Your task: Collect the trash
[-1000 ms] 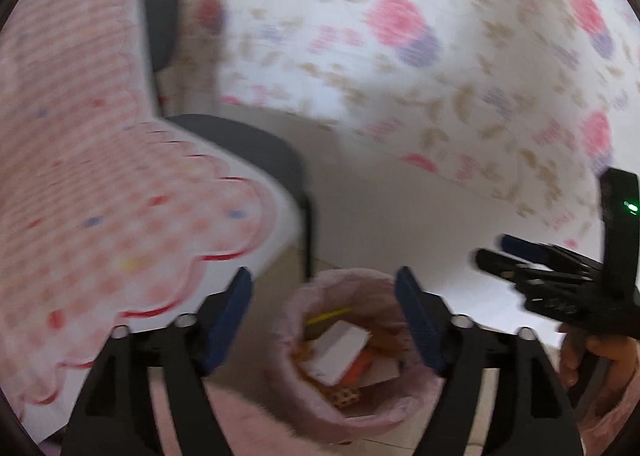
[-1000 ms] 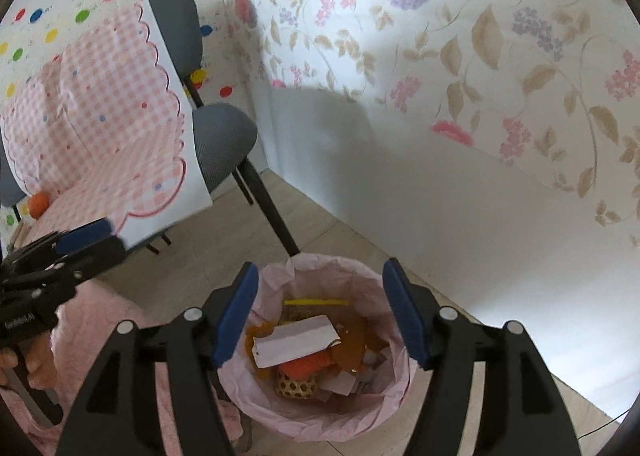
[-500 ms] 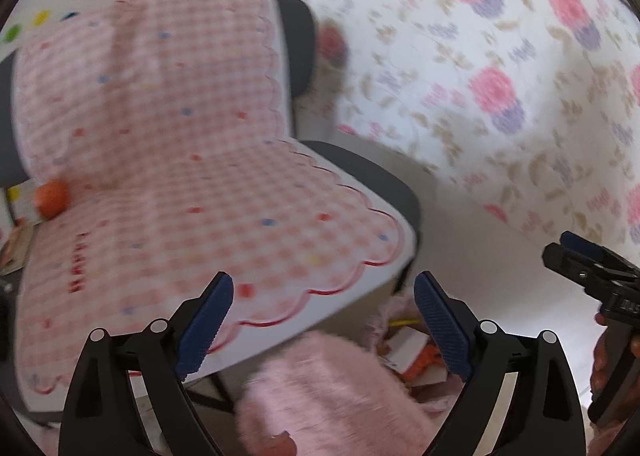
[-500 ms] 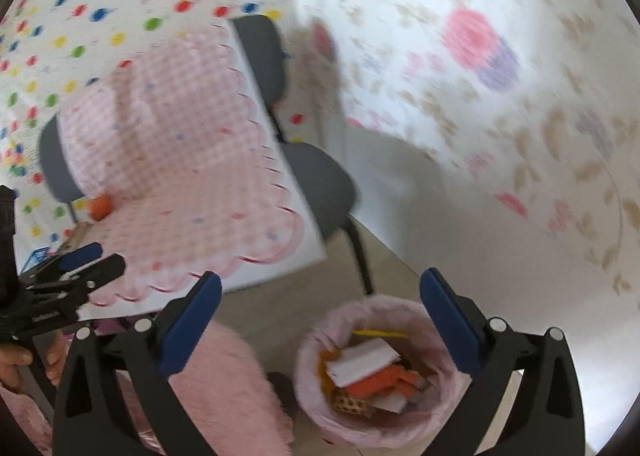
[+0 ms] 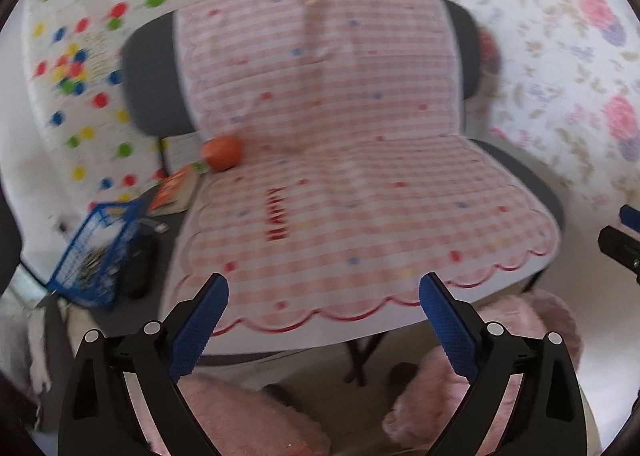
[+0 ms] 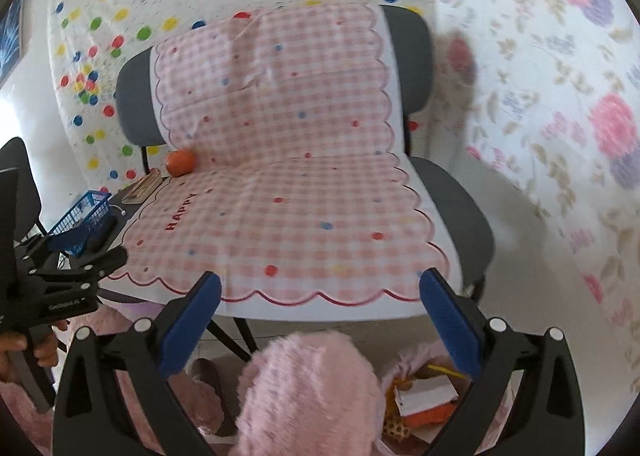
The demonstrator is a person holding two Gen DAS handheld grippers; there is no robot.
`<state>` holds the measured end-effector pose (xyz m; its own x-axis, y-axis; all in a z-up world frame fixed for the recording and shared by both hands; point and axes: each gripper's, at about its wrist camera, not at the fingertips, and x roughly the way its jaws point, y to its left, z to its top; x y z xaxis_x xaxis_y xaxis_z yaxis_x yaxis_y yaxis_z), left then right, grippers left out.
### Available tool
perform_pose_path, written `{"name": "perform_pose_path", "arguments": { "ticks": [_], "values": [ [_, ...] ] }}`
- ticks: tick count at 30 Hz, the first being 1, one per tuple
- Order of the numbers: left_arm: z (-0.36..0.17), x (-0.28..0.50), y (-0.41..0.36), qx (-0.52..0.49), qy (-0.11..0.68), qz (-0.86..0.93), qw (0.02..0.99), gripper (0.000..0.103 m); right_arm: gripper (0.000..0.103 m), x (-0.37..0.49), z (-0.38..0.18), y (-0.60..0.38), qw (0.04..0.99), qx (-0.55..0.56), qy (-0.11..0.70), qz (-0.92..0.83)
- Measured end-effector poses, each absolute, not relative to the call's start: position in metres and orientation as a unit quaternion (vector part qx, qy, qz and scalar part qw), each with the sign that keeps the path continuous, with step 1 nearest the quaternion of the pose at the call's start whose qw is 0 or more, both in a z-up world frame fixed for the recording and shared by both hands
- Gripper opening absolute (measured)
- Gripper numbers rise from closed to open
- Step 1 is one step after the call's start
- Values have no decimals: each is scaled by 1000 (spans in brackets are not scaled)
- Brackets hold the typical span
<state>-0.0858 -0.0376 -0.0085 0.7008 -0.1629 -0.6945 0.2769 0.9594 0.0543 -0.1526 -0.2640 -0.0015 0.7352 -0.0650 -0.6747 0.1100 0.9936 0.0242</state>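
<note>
The left hand-held gripper (image 5: pixel 322 310) has its blue-padded jaws spread wide with nothing between them; they have just been opening further. The right hand-held gripper (image 6: pixel 320 306) is likewise fully spread and holds nothing, having opened up within the last second. Both point down at an angle toward a grey chair (image 6: pixel 452 196) draped with a pink checked cloth (image 6: pixel 288 192) that has scalloped red edging and the word HAPPY on the seat part.

An orange ball-shaped thing (image 6: pixel 181 162) rests at the far left of the seat, in the crease where the cloth meets the backrest. Left of the chair, on a dark surface, sits a small blue basket (image 6: pixel 82 222), with a flat brownish booklet-like thing (image 6: pixel 142 185) just beyond it; what it is cannot be told.

The trash bin (image 6: pixel 400 364), lined with a pink bag, shows at the near right in the right wrist view, under the front edge of the chair and partly hidden by a fuzzy pink knee (image 6: pixel 308 388). Inside it lie a white card (image 6: pixel 426 396), orange scraps and a yellow stick. In the left wrist view the bin is hidden behind fuzzy pink legs.

A person's hand (image 6: pixel 24 344) grips the left tool at the left edge of the right wrist view. The wall behind has coloured dots on the left and flowers on the right.
</note>
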Motion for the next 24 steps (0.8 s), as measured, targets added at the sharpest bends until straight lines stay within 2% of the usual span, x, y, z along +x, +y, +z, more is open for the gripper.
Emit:
{"name": "perform_pose_path", "arguments": {
  "ticks": [11, 24],
  "values": [
    [-10, -91, 15, 46, 401, -52, 913, 95, 97, -130, 9, -212, 932, -16, 362, -7],
    [-5, -90, 19, 49, 393, -50, 917, 95, 97, -140, 5, -237, 928, 0, 371, -38]
  ]
}}
